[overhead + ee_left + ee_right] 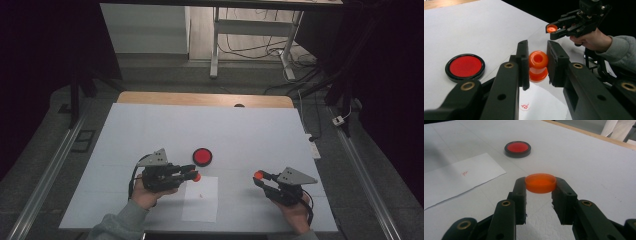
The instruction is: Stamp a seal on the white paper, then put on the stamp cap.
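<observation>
Sideways, orange stamp [538,66] clamped in left jaws, hollow end toward the orange cap [540,183] in right jaws.

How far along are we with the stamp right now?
Done: a red mark already sits on the paper sheet. In hand: the left gripper is shut on the orange stamp, and the right gripper is shut on the orange cap. Left, probably: capping the stamp; the red ink pad lies open.

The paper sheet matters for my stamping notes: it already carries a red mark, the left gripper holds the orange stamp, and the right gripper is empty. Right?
Not quite: the right gripper is shut on the orange cap, as the right gripper view shows. The paper sheet does carry a red mark, and the left gripper holds the orange stamp.
</observation>
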The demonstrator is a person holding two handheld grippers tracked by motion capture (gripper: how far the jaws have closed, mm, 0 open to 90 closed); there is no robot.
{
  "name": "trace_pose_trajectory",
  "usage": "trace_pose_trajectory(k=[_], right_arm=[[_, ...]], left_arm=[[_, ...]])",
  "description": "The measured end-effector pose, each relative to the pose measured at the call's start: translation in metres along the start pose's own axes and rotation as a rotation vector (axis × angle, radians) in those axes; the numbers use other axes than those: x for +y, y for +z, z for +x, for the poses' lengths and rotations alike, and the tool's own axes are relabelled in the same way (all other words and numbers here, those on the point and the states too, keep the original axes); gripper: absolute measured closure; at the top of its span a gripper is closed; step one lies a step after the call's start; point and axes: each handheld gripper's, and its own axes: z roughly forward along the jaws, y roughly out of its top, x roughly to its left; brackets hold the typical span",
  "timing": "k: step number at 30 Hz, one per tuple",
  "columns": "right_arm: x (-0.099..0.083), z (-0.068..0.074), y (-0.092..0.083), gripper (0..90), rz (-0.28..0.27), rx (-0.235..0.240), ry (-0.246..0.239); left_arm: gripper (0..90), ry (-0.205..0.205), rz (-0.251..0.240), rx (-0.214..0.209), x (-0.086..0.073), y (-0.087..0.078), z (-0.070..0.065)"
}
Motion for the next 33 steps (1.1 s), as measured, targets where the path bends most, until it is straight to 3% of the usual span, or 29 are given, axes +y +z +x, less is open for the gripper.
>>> trace_pose_trajectory(k=[33], right_arm=[[0.0016, 0.0051, 0.0045, 64.6, 0.007, 0.016, -0.011]], left_arm=[[72.9, -0.009, -0.027, 0.017, 0.0025, -0.0027, 0.0016]])
